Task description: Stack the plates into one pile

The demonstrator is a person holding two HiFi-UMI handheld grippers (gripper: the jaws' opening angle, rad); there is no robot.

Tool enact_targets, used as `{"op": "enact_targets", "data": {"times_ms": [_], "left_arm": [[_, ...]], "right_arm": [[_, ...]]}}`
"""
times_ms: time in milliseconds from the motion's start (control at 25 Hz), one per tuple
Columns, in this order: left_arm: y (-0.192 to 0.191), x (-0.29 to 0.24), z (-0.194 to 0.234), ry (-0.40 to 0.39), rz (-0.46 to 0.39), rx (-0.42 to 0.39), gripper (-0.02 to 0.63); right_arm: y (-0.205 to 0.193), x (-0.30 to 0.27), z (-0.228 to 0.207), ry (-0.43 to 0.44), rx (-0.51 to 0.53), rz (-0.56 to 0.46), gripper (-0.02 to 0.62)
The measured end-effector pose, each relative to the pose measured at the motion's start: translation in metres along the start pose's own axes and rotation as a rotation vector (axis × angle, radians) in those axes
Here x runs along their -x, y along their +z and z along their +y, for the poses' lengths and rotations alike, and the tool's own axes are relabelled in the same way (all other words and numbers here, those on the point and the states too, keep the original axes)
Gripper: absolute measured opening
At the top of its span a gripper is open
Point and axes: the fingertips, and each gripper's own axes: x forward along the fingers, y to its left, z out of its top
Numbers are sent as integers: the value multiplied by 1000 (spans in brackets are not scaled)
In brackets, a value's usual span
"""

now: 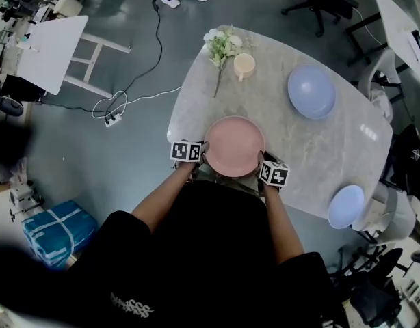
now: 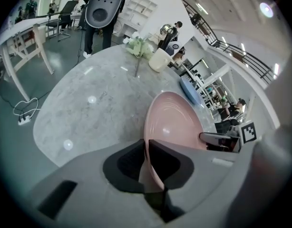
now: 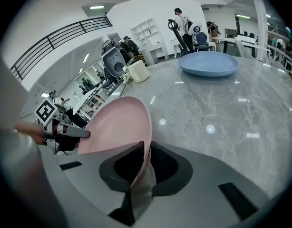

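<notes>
grip on both sides is already made: the left gripper [image 2: 147,144] and the right gripper [image 3: 147,146] are each pinched nearly closed on opposite rims of the pink plate [image 1: 234,145]. from where i stand, the lift should be even, both hands rising together and the plate kept level, because a tilt could let the thin rim slip from the pads. then carry it to the large blue plate [image 1: 311,91] by the far right edge of the table [image 1: 312,149] and lower it centred. the pink plate is at the near edge, round, shallow and glossy. a small blue plate [image 1: 346,206] lies at the near right corner.
</notes>
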Motion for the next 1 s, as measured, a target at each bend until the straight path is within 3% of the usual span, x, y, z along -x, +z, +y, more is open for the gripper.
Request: {"op": "enact_targets", "data": {"times_ms": [200,440,640,760,1000], "left_arm": [[-4,23,-3,6,-50,22,37],[-22,63,-9,-10,-65,-31,38],[-39,122,-15,-44,-176,-28,40],[-60,145,-13,-36,-205,-27,38],[-116,168,-9,-75,-196,38,38]], "right_arm": [[-4,12,14,0,18,-29,46],[-22,35,40,14,-55,-55,38],[-36,69,81,15,-66,-122,35],[-50,87,101,15,-55,-153,32],[-90,117,124,-23,-5,-119,32]]}}
